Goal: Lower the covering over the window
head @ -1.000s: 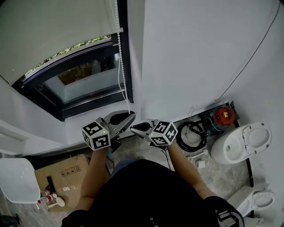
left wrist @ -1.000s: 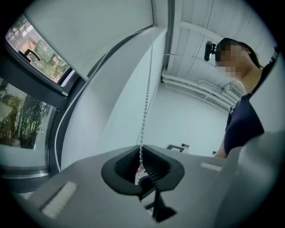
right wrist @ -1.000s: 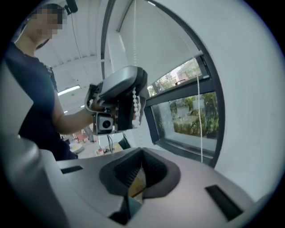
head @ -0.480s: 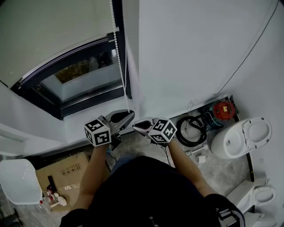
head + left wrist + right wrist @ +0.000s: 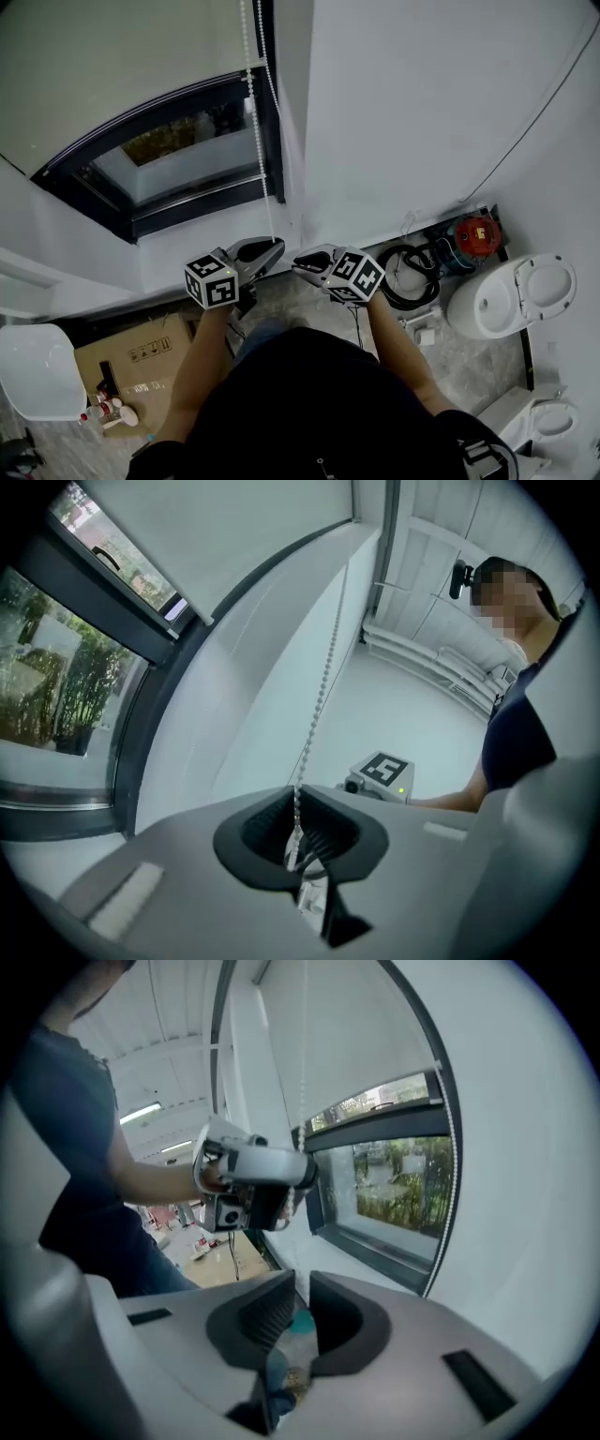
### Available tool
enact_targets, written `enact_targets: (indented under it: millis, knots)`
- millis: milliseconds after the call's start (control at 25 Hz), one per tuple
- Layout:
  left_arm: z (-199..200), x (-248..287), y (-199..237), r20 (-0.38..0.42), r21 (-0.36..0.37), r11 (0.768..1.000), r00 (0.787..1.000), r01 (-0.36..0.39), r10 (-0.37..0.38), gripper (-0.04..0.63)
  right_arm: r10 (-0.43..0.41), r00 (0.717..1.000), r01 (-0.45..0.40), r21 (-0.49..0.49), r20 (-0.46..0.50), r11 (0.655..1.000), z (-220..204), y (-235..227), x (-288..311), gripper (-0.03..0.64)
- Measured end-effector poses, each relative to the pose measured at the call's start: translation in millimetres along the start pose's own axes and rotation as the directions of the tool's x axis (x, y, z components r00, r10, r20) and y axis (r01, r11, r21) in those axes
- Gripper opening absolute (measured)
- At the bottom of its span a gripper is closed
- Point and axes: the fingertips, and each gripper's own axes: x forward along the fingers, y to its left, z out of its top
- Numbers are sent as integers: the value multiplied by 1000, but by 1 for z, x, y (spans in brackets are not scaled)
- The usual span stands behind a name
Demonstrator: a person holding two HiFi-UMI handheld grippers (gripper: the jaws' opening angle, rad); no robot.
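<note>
Two grippers meet just below centre in the head view, the left gripper (image 5: 274, 246) at nine o'clock of the right gripper (image 5: 300, 266), their tips near each other. The bead chain (image 5: 255, 131) drops from twelve o'clock to the left gripper's tips. The roller blind (image 5: 112, 66) fills eleven o'clock, and its lower edge sits above the dark-framed window (image 5: 178, 159), so much of the glass is uncovered. The step in hand looks like a downward haul on the chain. It is best drawn straight along the chain's own line, without swinging it off the wall, and with the grip kept firm until the other gripper takes the strand higher up.

Only the left gripper view settles the grip. Its ribbed jaws pinch the bead chain (image 5: 323, 691), which rises taut toward one o'clock beside the blind. The head view is too far off to show this.

From the right gripper view come things neither other view gives. Its own jaws are drawn together with nothing between them, the left gripper (image 5: 248, 1185) shows at ten o'clock, and greenery (image 5: 403, 1180) lies beyond the glass at two o'clock.
</note>
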Motion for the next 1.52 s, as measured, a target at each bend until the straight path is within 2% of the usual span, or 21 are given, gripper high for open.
enact_targets:
  millis: [120,200,400,560,720,800,1040,1120,1160,1240,1360,1520]
  knots:
    - [0,-1,0,16,-14,1000,1000,7,-6,23,-10,993,9,11,120,1000,34,-4,-22,15]
    - [0,0,-3,18,-15,1000,1000,19,-18,23,-34,977,33,8,208,999,61,-8,-40,15]
    - [-2,4,-7,25,-24,999,999,40,-39,23,-100,905,131,-47,413,990,136,-8,-79,15]
    - [-2,7,-9,17,-16,999,999,40,-39,23,-46,862,102,-84,504,991,177,4,-92,15]
    - [-3,6,-12,24,-20,999,999,43,-43,23,-34,844,92,-81,535,992,193,4,-91,42]
    - [-4,7,-13,26,-20,999,999,43,-43,23,-33,846,93,-86,533,992,197,3,-89,73]
    - [-4,5,-14,39,-24,999,998,45,-44,23,-43,858,108,-98,513,989,209,1,-84,74]
    - [-4,5,-15,41,-27,998,998,50,-49,23,-45,864,105,-93,502,990,210,2,-82,51]
    - [-4,6,-16,41,-29,998,998,52,-51,23,-46,862,100,-81,504,992,210,1,-81,21]
    - [-6,8,-16,26,-24,998,998,51,-51,23,-43,852,73,-39,521,997,207,-1,-82,14]
    - [-23,14,-11,-47,-9,999,998,37,-38,23,-49,861,48,14,506,999,192,-6,-75,14]
    - [-36,9,-6,-36,-86,995,998,43,-46,23,-57,864,39,48,501,998,178,-9,-69,12]
